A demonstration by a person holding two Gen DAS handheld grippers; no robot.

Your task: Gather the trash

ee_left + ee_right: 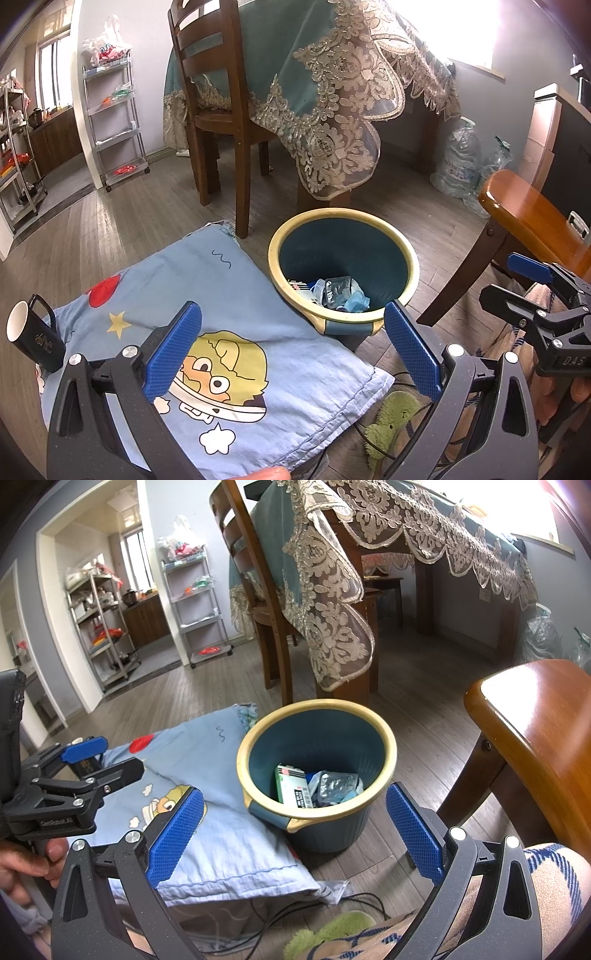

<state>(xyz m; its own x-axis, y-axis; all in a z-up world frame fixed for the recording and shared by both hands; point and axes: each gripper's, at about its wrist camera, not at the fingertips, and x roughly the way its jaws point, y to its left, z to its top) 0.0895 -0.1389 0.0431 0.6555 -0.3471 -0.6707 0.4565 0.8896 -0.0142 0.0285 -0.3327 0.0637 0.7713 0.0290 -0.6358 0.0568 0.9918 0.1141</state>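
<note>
- Both hand-held grippers hang with nothing in them: the left gripper (291, 347) spreads its blue pads wide over a cartoon-print pillow (207, 325), touching nothing, and the right gripper (295, 830) is spread just as wide above the floor, with the bin's near rim between its pads.
- Just past the pads, a blue trash bin (373, 225) with a cream rim stands on the wood floor, its near side touching the pillow's edge.
- Trash lies at the bin's bottom: a green-and-white box (291, 786), a foil blister pack (338, 784) and crumpled blue wrapping (356, 301).
- Judged from the empty grippers and the filled bin, the job sits between drops; the next move calls for finding any remaining scrap, possibly the clear plastic bit (338, 888) on the floor by the pillow corner, and closing on it from above.
- A black mug (35, 334) stands on the pillow's left end; it does not look like trash.
- Farther back, a dining chair (218, 107) and a lace-trimmed tablecloth (332, 92) fill the room.
</note>
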